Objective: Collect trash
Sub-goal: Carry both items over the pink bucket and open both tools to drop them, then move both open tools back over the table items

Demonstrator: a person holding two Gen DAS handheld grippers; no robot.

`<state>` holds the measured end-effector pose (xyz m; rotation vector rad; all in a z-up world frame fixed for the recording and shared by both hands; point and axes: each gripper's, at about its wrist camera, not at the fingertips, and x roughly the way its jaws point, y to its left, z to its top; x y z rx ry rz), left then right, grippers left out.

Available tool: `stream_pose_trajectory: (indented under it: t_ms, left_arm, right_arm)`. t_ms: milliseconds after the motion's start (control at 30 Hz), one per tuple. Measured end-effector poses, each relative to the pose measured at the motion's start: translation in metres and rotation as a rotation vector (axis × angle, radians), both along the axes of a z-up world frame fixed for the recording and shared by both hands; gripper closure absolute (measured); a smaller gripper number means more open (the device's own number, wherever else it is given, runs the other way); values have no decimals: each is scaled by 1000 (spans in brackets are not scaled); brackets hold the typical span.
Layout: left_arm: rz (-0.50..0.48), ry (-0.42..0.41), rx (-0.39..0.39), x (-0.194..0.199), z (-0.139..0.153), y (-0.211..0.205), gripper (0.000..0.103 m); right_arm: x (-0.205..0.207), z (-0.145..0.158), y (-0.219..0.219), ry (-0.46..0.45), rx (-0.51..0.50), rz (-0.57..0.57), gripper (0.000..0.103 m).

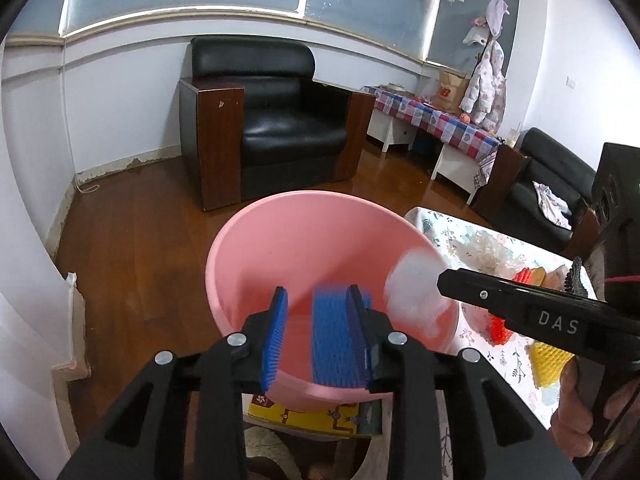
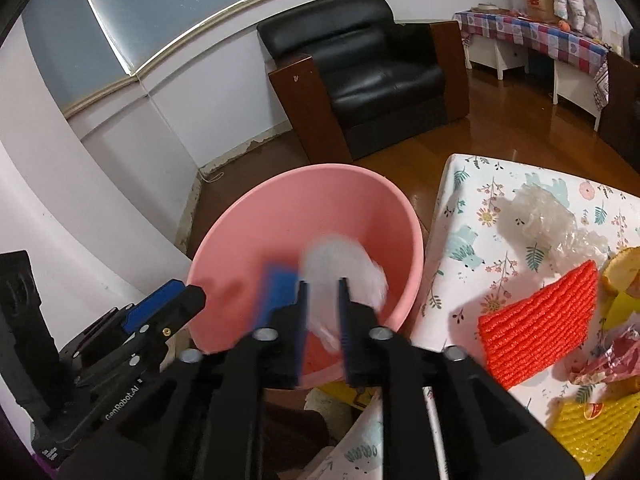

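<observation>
A pink plastic bucket (image 1: 280,240) stands beside the floral-cloth table (image 2: 472,216). My left gripper (image 1: 320,300) is open and empty at the bucket's near rim. My right gripper (image 2: 323,284) is over the bucket (image 2: 256,224), its jaws partly apart with a white crumpled wad (image 2: 344,268) between them; the wad (image 1: 416,296) is blurred, and I cannot tell whether it is still gripped. On the table lie a red foam net (image 2: 536,320), a yellow foam net (image 2: 592,436), a clear crumpled plastic wrap (image 2: 548,216), fruit peel (image 2: 620,272) and a red wrapper (image 2: 612,364).
A black leather armchair (image 1: 276,120) stands behind the bucket on the wooden floor. A long table with a checked cloth (image 1: 432,116) runs along the right wall. A yellow box (image 1: 312,416) lies under the bucket's near side.
</observation>
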<state>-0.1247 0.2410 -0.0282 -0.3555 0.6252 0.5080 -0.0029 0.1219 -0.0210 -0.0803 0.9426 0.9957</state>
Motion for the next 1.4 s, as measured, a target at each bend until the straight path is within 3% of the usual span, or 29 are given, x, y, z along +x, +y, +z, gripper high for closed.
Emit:
stream_pose_trajectory:
  t_ms: [133,500,767,967,1100,1400]
  left_arm:
    - [0,-16,-24,-9,2,2,73]
    - [-24,-55,-57,-19,4,11,73]
    - [-42,-77,-57,-10,12,12,73]
    - [-25,-81,-47,-9,22,1,73]
    - [-9,-95,-49,-16,31,-9,65]
    - [-32,-125,-39,-27,50,-37,63]
  right_arm:
    - [-5,4,-7,-19,7,0,65]
    - [-8,7,2,-38,10,47,64]
    - [0,10,11,-5,65,95,64]
    - [-3,20,-11,-6,127,100,64]
    - [-10,33,-34,-23,165,85,64]
    - [-13,52,-95,-45,219,-13,64]
